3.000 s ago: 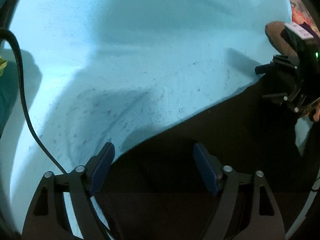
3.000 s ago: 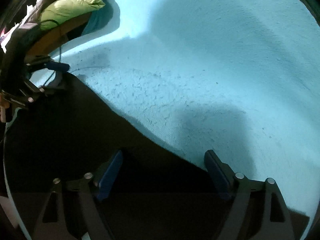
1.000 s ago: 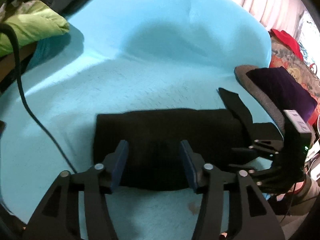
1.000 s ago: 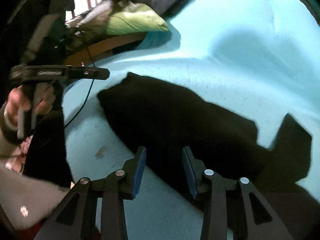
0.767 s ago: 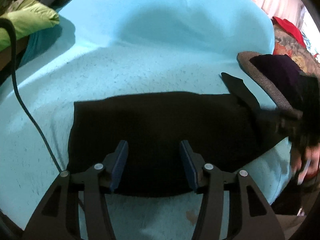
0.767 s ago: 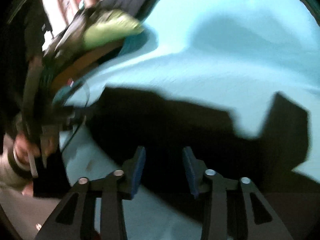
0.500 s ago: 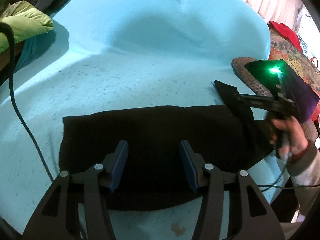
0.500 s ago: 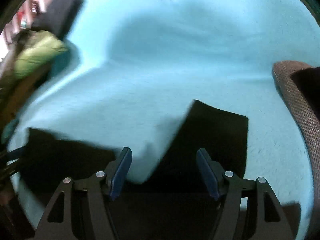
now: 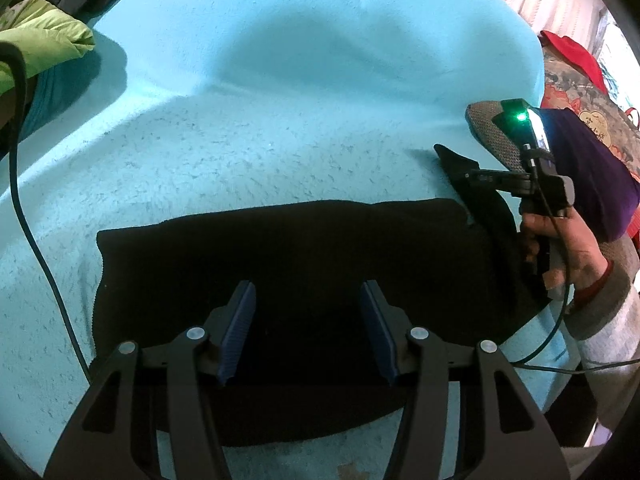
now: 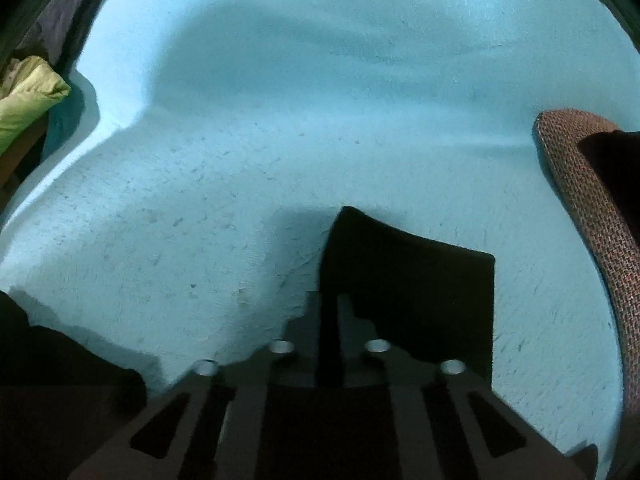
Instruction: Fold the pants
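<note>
The black pants [image 9: 300, 272] lie folded in a long band across the turquoise blanket [image 9: 280, 120]. My left gripper [image 9: 308, 332] is open and empty, hovering over the band's middle. My right gripper [image 10: 330, 312] has its jaws closed together on the loose black flap of the pants [image 10: 412, 280] at the band's right end. The left wrist view shows that right gripper [image 9: 472, 178] in the person's hand at the flap [image 9: 476, 196].
A green pillow [image 9: 36, 48] and dark clothes lie at the far left. A brown woven cushion [image 10: 588, 208] with a purple cloth [image 9: 588, 176] sits at the right. A black cable [image 9: 28, 216] trails over the blanket at left.
My right gripper has closed on the flap at the pants' right end; half a second ago it was open. My left gripper stays open over the pants, which look slightly smaller in its view.
</note>
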Demonstrator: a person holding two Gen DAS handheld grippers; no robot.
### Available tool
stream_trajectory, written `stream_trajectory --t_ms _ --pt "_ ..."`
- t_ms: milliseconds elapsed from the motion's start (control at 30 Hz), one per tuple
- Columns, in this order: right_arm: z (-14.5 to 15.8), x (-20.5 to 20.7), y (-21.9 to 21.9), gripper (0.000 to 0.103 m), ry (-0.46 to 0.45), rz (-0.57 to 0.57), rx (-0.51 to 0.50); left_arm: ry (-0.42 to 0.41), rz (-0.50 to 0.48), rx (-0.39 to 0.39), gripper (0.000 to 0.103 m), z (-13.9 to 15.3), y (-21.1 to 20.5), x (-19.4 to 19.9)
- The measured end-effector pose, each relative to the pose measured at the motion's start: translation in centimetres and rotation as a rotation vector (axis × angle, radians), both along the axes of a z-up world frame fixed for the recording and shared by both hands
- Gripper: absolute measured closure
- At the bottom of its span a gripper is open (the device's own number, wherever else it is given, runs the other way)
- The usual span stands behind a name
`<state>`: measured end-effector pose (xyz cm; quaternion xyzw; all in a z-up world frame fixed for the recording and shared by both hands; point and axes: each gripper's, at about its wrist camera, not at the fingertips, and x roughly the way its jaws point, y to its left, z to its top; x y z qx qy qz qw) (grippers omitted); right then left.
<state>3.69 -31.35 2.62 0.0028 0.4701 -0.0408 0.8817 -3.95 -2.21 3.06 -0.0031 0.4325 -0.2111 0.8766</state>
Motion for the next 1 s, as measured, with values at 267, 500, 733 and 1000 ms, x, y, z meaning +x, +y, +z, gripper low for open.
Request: stream_trajectory --t_ms 267,500,733,1000 --pt "3.7 -4.1 -2.0 0.099 -0.107 -0.037 0.037 0.013 0.006 -0.014 0.050 0.2 -0.2 0.3" --pt "6.6 -8.0 -4.2 0.099 -0.180 -0.082 0.058 0.000 -0.013 -0.012 0.050 0.9 -1.2 -0.5" --pt "8.9 -12.3 -6.1 0.099 -0.262 -0.139 0.093 -0.016 -0.042 -0.007 0.050 1.9 -2.6 -1.4" --pt "8.3 -20.7 -11.2 0.099 -0.311 -0.297 0.236 -0.021 -0.027 -0.024 0.050 2.5 -2.6 -2.0"
